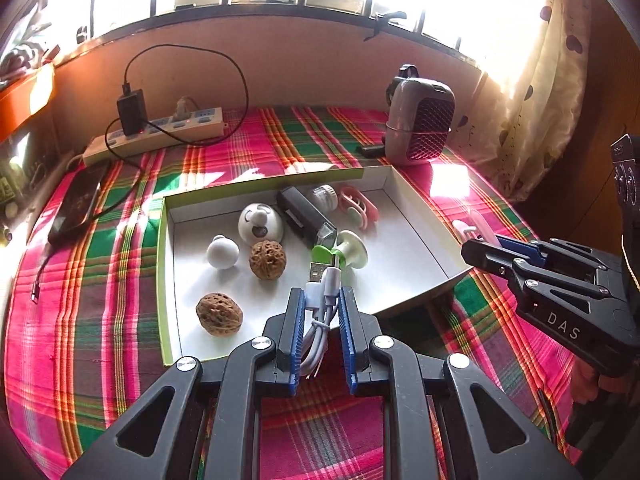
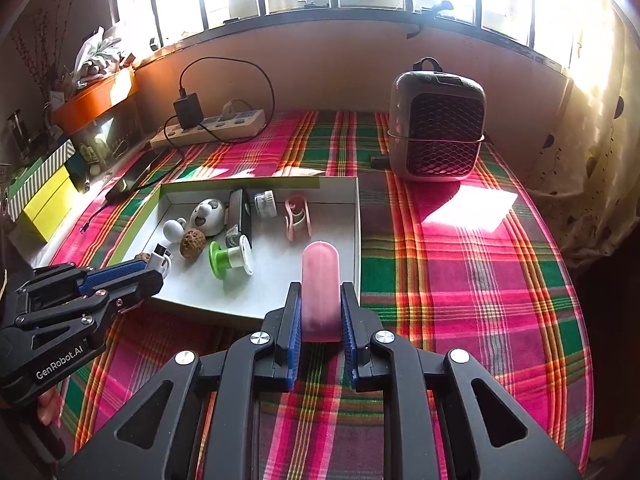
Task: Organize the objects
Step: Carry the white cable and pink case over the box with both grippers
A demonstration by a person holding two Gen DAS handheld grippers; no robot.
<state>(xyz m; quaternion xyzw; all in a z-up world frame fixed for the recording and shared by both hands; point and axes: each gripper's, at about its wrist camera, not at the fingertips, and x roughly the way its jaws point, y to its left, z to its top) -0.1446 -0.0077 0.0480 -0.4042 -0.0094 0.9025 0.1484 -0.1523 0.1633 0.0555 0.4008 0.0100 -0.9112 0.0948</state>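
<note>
Left gripper: white cable is being clamped, box just beyond.
Right gripper: pink case is being gripped, pointing far, over box's near right corner.

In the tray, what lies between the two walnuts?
Nothing: bare white tray floor separates the near walnut from the far walnut, clearest in the left wrist view.

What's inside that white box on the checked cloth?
The white box holds two walnuts, two white balls, a black device, a small jar, a pink clip and a green-and-white spool. The gripped cable hides part of the floor.
</note>
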